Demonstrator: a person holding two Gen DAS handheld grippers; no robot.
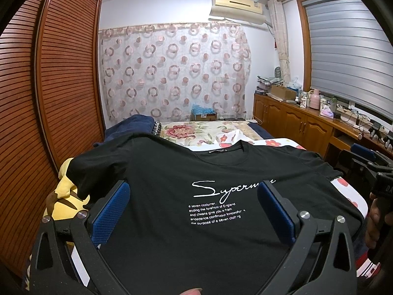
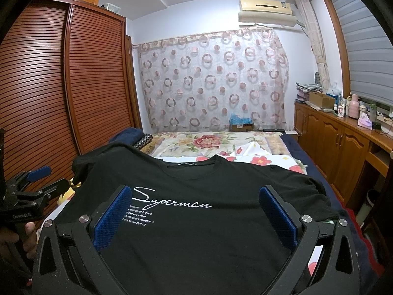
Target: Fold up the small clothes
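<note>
A black T-shirt (image 1: pixel 172 172) with white "Superman" lettering lies flat, front up, on the bed, collar at the far end. It also fills the right wrist view (image 2: pixel 196 179). My left gripper (image 1: pixel 194 196) is open above the shirt's lower chest, its blue pads (image 1: pixel 111 211) wide apart and empty. My right gripper (image 2: pixel 196 201) is open too, above the same area further right, its blue pads (image 2: pixel 277 213) spread and empty. The left gripper also shows at the left edge of the right wrist view (image 2: pixel 36 182). The right gripper's body shows at the right edge of the left wrist view (image 1: pixel 378 172).
The bed has a floral sheet (image 2: pixel 216 142) beyond the shirt and a dark blue blanket (image 1: pixel 132 127) at the far left. A yellow plush toy (image 1: pixel 63 196) lies by the left sleeve. A slatted wardrobe (image 2: pixel 49 86) stands on the left, wooden cabinets (image 2: pixel 331 135) on the right.
</note>
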